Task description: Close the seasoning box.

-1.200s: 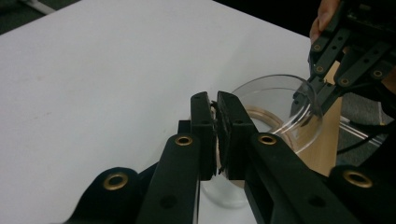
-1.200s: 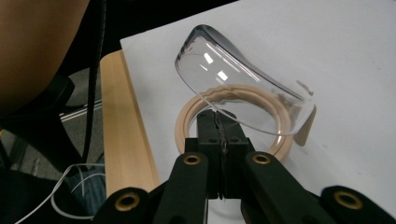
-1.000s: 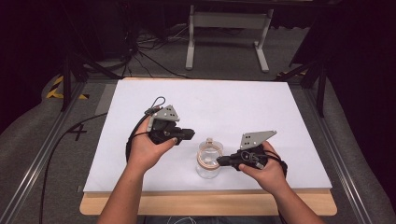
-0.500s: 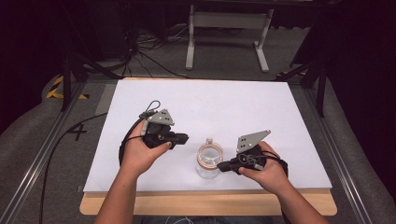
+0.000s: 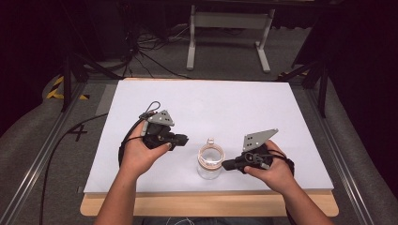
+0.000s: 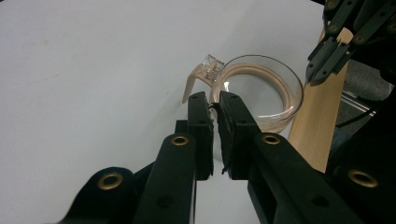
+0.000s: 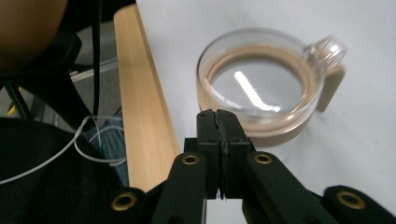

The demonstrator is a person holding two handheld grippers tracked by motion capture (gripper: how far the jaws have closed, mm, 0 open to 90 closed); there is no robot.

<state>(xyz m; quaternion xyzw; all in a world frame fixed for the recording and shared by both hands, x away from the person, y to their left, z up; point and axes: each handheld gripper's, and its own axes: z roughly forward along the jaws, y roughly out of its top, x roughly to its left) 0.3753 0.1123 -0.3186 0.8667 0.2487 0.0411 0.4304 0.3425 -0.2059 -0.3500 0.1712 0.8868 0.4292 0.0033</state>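
Note:
A clear glass jar (image 5: 210,161) stands near the front of the white table top (image 5: 211,101), with a beige strap (image 6: 280,84) coiled inside it. The strap's clear buckle (image 5: 210,140) pokes out over the far rim. My left gripper (image 5: 184,138) lies just left of the jar, jaws together with nothing between them and apart from the glass (image 6: 261,93). In its own view the left gripper (image 6: 212,95) points at the buckle (image 6: 209,63). My right gripper (image 5: 226,165) is shut at the jar's right side. In the right gripper view the right gripper (image 7: 215,113) sits close to the jar (image 7: 259,84).
The wooden table edge (image 5: 211,206) runs just in front of the jar. A metal stand (image 5: 225,28) and cables (image 5: 141,51) lie on the floor beyond the table. Metal rails (image 5: 42,154) flank both sides. The right gripper's jaws (image 6: 331,51) show in the left gripper view.
My left gripper has drawn back a little to the left, away from the jar. The right gripper and the jar have stayed in place.

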